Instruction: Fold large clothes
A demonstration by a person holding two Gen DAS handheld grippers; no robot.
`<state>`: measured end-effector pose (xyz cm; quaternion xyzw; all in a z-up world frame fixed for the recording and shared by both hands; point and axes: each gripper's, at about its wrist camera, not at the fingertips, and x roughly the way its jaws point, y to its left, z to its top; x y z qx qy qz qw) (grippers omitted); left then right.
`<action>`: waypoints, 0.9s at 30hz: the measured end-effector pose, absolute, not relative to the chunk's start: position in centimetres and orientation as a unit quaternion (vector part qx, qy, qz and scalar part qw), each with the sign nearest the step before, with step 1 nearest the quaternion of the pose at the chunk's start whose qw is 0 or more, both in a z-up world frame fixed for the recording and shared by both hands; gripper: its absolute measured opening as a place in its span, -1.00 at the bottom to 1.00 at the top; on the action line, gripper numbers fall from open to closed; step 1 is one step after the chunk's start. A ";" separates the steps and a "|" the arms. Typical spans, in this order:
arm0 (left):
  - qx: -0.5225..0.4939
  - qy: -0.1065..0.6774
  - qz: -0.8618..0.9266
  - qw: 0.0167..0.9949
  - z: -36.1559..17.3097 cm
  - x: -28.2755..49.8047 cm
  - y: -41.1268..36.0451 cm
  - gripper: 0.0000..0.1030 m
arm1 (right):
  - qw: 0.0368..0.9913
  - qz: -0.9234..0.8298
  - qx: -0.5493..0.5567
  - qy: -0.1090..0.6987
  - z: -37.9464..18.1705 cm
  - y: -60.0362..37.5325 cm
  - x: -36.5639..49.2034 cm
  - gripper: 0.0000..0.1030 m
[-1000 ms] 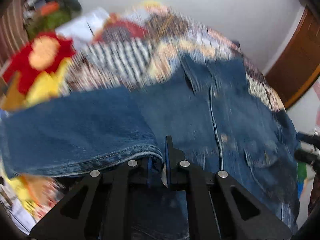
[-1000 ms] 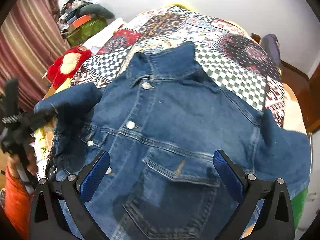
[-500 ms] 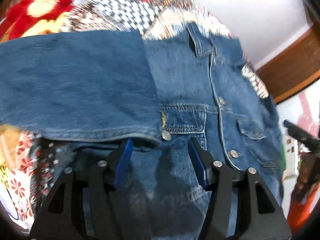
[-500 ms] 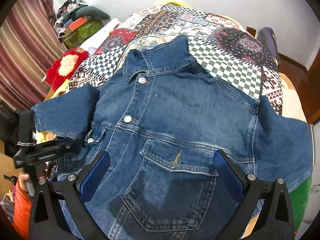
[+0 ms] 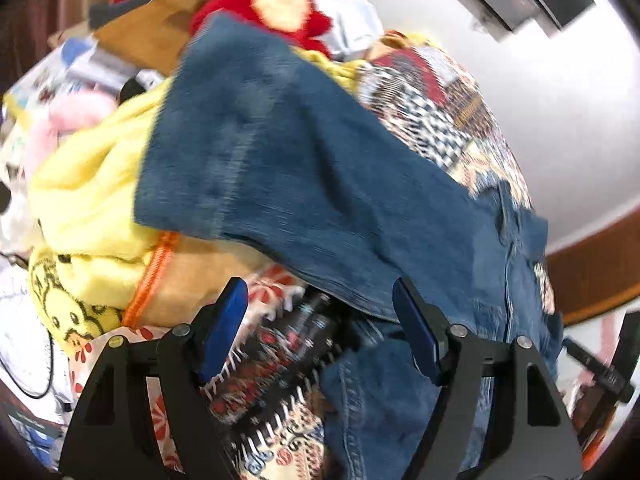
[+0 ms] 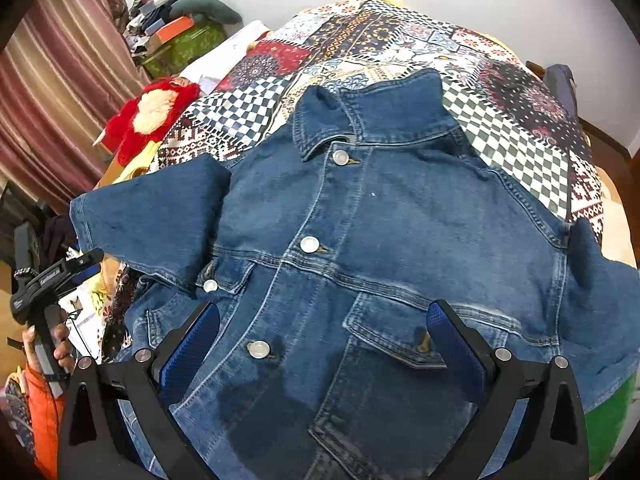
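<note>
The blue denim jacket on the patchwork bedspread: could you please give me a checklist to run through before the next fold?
1. Left gripper open and empty: ok.
2. Right gripper open and empty: ok.
3. Blue denim jacket lying front up, buttoned, collar away from the right wrist camera: ok.
4. Sleeve on the left gripper's side folded fully onto the jacket front: not ok, its cuff end overhangs the side.
5. Other sleeve folded in: not ok.
6. Patchwork bedspread flat under the jacket: cannot tell.

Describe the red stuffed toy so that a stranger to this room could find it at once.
Start at the patchwork quilt carrying the denim jacket. Go past the jacket's folded sleeve towards the striped curtain. There lies the red stuffed toy, the only fluffy red thing, with a cream patch.
</note>
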<state>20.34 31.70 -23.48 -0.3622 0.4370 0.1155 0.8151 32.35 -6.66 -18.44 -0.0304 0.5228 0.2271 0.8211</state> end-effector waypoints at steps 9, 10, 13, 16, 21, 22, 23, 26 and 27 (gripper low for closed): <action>-0.407 0.416 0.129 0.803 -25.6 22.8 34.8 0.22 | 0.822 0.218 -0.048 0.523 -18.8 -6.3 33.0 0.99; -0.399 0.422 0.142 0.802 -25.6 23.0 34.7 0.05 | 0.823 0.218 -0.046 0.523 -18.8 -6.4 33.0 0.99; -0.361 0.428 0.171 0.811 -25.1 23.5 33.9 -0.46 | 0.824 0.217 -0.040 0.523 -18.8 -6.9 33.0 0.99; -0.312 0.426 0.187 0.828 -22.8 23.2 32.3 -0.90 | 0.825 0.214 -0.033 0.523 -18.7 -7.6 33.0 0.99; -0.207 0.380 0.198 0.880 -16.1 22.8 28.8 -0.92 | 0.829 0.214 -0.019 0.516 -18.2 -9.1 32.7 0.99; -0.196 0.369 0.189 0.889 -14.6 22.8 28.2 -0.92 | 0.831 0.214 -0.015 0.514 -18.1 -9.5 32.6 0.99; -0.189 0.359 0.179 0.896 -13.3 23.2 27.6 -0.92 | 0.832 0.214 -0.012 0.511 -17.9 -9.9 32.6 0.99; -0.156 0.324 0.144 0.922 -9.0 23.9 24.4 -0.92 | 0.838 0.213 0.001 0.503 -17.4 -11.1 32.4 1.00; -0.148 0.314 0.132 0.928 -8.0 24.5 23.3 -0.92 | 0.839 0.212 0.006 0.500 -17.3 -11.6 32.3 1.00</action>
